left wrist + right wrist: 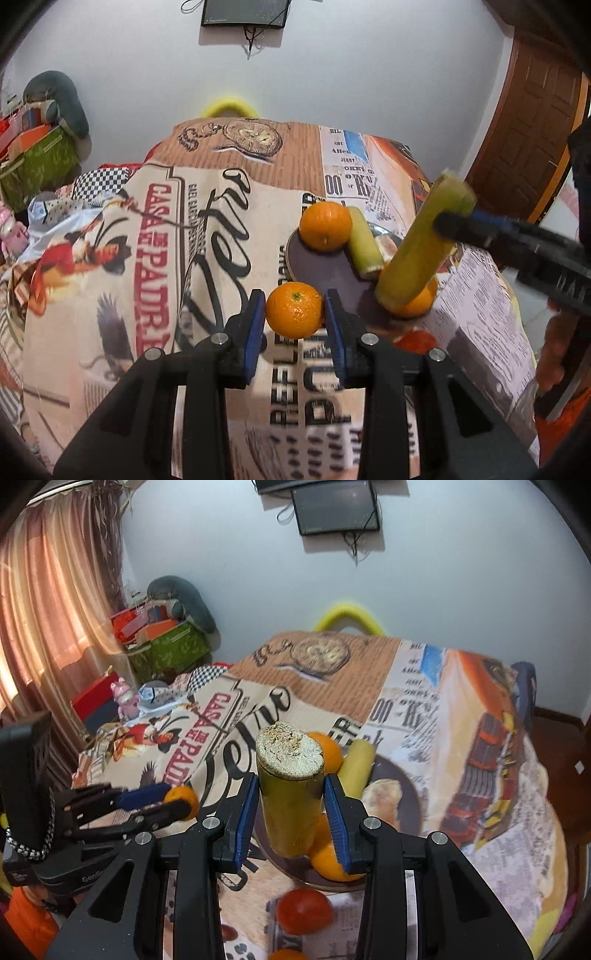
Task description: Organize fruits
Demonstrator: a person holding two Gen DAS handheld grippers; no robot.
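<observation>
My left gripper (294,311) is shut on an orange (294,309) and holds it just left of the dark plate (317,269); it also shows in the right wrist view (173,803). My right gripper (290,805) is shut on a yellow-green sugarcane piece (290,794) and holds it upright above the plate (406,797); the piece also shows in the left wrist view (421,247). On the plate lie another orange (325,226), a shorter sugarcane piece (364,243) and an orange (332,860) under the held cane.
A red tomato (303,910) lies on the printed tablecloth (129,258) in front of the plate. A pale peeled fruit (380,794) sits on the plate. Boxes and a green bag (166,650) stand beyond the table's left edge.
</observation>
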